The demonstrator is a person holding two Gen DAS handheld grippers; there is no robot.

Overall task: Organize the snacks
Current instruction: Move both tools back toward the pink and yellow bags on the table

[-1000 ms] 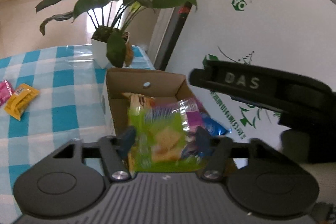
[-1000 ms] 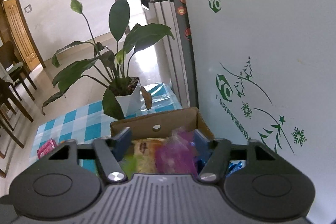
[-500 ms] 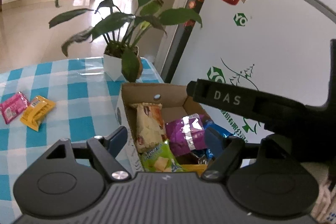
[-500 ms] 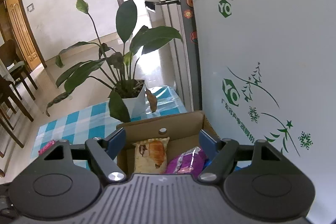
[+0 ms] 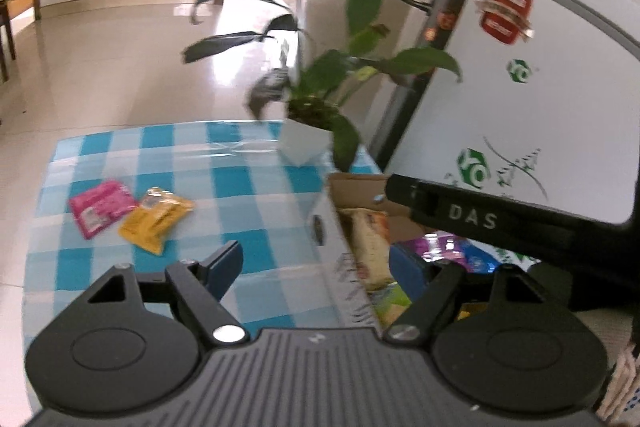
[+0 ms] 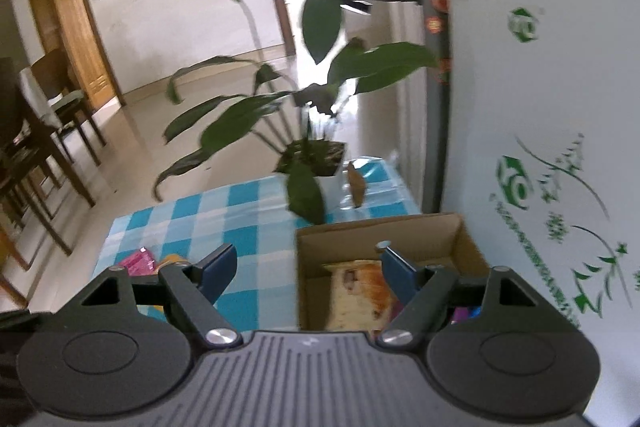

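A cardboard box (image 5: 326, 223) stands on the checked table by the fridge and holds several snack packs: a beige bread pack (image 5: 370, 241), a purple pack (image 5: 438, 247) and a green pack (image 5: 394, 301). A pink pack (image 5: 100, 207) and a yellow pack (image 5: 156, 221) lie on the table to the left. My left gripper (image 5: 316, 265) is open and empty above the box's left wall. My right gripper (image 6: 306, 269) is open and empty above the box (image 6: 420, 239), over the bread pack (image 6: 358, 291). The pink pack (image 6: 138, 261) shows at its left.
A potted plant in a white pot (image 5: 302, 147) stands at the table's far edge behind the box. A white fridge (image 5: 540, 87) rises right of the box. The right gripper's body (image 5: 480, 217) crosses the left wrist view. Dark chairs (image 6: 44, 131) stand at far left.
My left gripper let go of the green pack into the box and opened. Both grippers opened, lifted and swung left, bringing the pink and yellow packs into view.
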